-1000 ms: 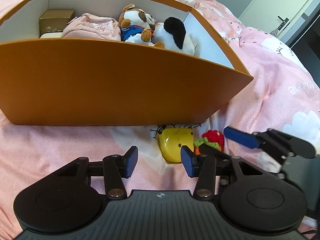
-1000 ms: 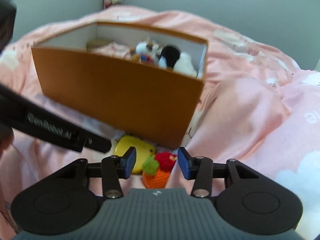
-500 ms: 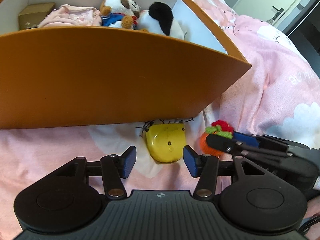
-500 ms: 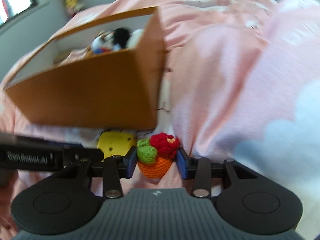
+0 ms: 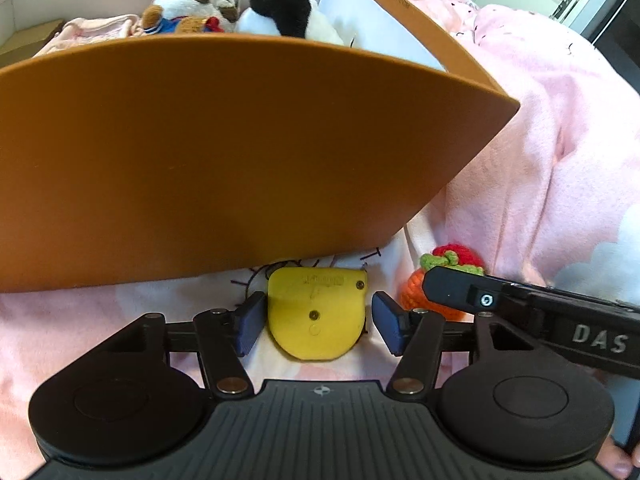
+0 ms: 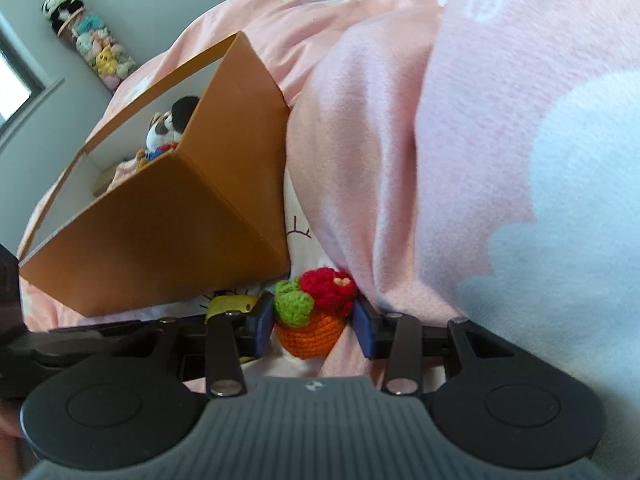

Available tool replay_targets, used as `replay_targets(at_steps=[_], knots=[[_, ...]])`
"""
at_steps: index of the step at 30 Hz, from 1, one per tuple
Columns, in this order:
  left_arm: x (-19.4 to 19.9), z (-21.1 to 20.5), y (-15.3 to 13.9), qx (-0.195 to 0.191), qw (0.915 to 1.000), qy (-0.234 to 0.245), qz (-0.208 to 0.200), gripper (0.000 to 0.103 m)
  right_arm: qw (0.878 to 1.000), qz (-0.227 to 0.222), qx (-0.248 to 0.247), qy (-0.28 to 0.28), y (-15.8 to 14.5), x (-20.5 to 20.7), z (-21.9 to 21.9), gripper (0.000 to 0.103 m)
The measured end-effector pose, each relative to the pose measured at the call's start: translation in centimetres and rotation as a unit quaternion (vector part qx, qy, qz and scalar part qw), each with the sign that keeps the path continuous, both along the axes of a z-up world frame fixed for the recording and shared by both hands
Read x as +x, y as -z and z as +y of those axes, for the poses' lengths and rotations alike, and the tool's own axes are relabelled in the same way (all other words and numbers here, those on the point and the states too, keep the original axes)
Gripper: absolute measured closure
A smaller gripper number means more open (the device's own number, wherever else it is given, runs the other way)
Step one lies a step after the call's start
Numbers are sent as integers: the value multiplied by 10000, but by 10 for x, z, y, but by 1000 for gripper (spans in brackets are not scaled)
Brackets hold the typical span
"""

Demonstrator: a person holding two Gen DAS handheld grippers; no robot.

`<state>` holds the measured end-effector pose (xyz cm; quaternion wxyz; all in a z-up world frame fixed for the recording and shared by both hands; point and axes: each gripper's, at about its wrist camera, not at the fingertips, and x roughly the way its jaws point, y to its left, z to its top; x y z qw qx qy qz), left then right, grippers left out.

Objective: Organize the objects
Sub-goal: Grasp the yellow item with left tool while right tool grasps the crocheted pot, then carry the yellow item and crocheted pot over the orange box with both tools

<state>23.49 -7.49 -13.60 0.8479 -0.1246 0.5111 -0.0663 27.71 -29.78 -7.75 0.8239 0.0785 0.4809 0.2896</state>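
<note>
Fingers of left gripper (image 5: 316, 322) just widening — astride yellow toy (image 5: 317, 312), untouched; right gripper (image 6: 314, 322) pinching crochet toy (image 6: 314, 312).

White letters "DAS" stood on the side of the right gripper (image 5: 448, 292). The pink blanket (image 6: 500, 60) had white letters too, maybe an "e", but they were too blurry to read.
</note>
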Motion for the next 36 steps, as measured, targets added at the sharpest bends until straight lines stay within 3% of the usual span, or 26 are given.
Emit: replay_targets(at_steps=[8, 14, 22, 25, 30, 36], knots=[[-3, -10, 2, 436, 9986, 275, -86, 41, 10000, 30, 39, 49, 2, -1, -2, 60], [-22, 11, -12, 111, 9996, 126, -218, 41, 9998, -157, -82, -49, 0, -8, 4, 59], [-68, 46, -57, -593, 9962, 68, -628, 41, 9975, -580, -301, -280, -22, -26, 12, 59], [-76, 40, -84, -923, 9913, 75, -937, 41, 9945, -899, -359, -402, -43, -38, 12, 59], [-76, 41, -125, -1028, 9807, 12, -1665, 41, 9847, -1547, -338, -729, -86, -47, 15, 59], [-48, 53, -142, -875, 9769, -302, -1926, 41, 9560, -2568, -523, -1316, -141, -42, 44, 59]])
